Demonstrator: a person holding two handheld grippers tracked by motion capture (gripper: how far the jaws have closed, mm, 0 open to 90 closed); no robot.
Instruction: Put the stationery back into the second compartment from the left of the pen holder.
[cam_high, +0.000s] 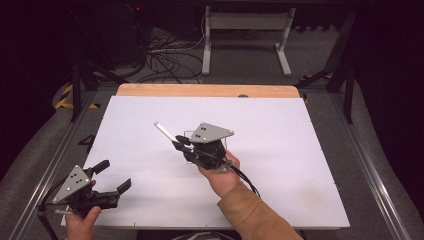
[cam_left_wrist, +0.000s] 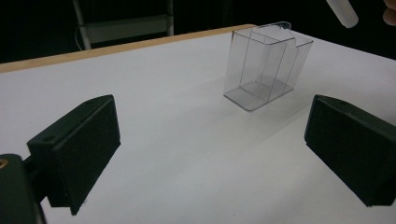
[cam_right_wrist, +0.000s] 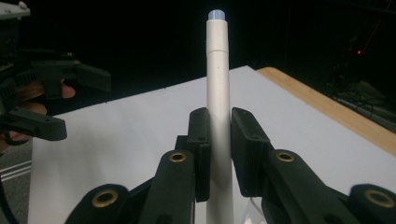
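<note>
My right gripper hovers over the middle of the white table top, shut on a white pen that sticks out up and to the left. In the right gripper view the pen stands clamped between the two pads. A clear plastic box stands upright on the table; from above this box is partly hidden behind the right gripper. My left gripper rests open near the front left corner, with nothing between its jaws. The pen's end hangs above the box.
A wooden strip borders the table's far edge. Beyond it stand a white desk frame and loose cables on the floor. Metal rails run along both sides of the table.
</note>
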